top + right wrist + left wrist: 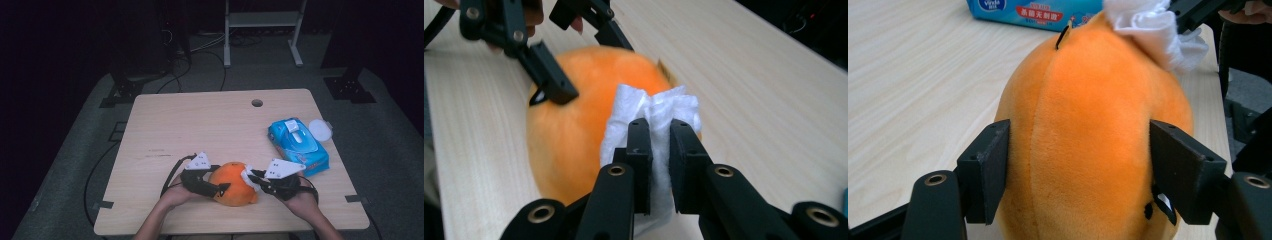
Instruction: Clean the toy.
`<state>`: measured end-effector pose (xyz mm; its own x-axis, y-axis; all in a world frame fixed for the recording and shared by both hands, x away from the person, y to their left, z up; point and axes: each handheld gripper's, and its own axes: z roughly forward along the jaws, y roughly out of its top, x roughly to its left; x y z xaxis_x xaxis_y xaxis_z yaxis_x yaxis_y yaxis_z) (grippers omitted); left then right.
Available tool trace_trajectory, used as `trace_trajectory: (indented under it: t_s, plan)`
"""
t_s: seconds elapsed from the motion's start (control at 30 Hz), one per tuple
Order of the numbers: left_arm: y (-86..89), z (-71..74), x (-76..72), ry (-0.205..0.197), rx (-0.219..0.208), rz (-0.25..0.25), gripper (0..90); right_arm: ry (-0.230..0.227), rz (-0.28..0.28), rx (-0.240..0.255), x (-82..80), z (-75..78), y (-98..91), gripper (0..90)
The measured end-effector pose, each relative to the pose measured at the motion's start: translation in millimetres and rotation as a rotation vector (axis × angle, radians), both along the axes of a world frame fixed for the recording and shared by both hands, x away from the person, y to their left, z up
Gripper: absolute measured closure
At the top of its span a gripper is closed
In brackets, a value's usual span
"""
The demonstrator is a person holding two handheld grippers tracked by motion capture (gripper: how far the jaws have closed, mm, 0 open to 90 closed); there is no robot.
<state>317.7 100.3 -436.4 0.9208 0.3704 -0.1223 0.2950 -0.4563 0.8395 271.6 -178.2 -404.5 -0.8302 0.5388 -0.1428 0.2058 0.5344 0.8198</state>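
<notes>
Wooden table [200, 120], one orange plush [232, 187], one wipe [651, 107], one wipes pack [298, 145]

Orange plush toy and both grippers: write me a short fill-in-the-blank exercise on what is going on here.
1. The left gripper has its fingers on either side of the ____ plush toy.
2. The right gripper is shut on a white ____, pressed against the toy.
3. The blue pack of wipes lies on the table to the ____ of the toy in the high view.

Missing words: orange; wipe; right
</notes>
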Motion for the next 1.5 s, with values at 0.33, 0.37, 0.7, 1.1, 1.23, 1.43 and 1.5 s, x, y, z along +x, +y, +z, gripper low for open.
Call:
trace_trajectory:
  t_s: [0.33,0.37,0.7,1.1,1.23,1.43,1.5]
  plan:
    - [8.8,-3.7,4.6,0.026,-0.006,0.01,28.5,0.068,0.096,-0.07,-4.4,-9.4,2.0,79.9]
    - [8.7,-3.6,4.7,0.024,-0.005,0.01,28.5,0.076,0.103,-0.076,-3.8,-9.4,1.7,79.8]
    - [8.1,-3.1,3.2,0.011,-0.008,-0.002,28.4,0.114,0.14,-0.067,-0.4,-8.8,-2.4,79.6]
    - [6.8,-1.0,3.2,-0.001,-0.012,-0.009,27.0,0.14,0.092,-0.04,4.6,-12.1,-6.9,79.3]
    - [1.9,1.6,-1.8,-0.028,0.004,-0.019,28.1,0.127,0.089,0.001,7.2,-5.4,-10.6,79.2]
    - [-10.7,6.7,-14.9,-0.1,0.043,-0.093,28.7,0.048,0.021,0.116,13.6,12.4,-8.2,78.6]
    - [-11.2,8.4,-16.4,-0.109,0.056,-0.118,27.6,0.072,0.032,0.094,15.1,7.5,-5.1,78.8]
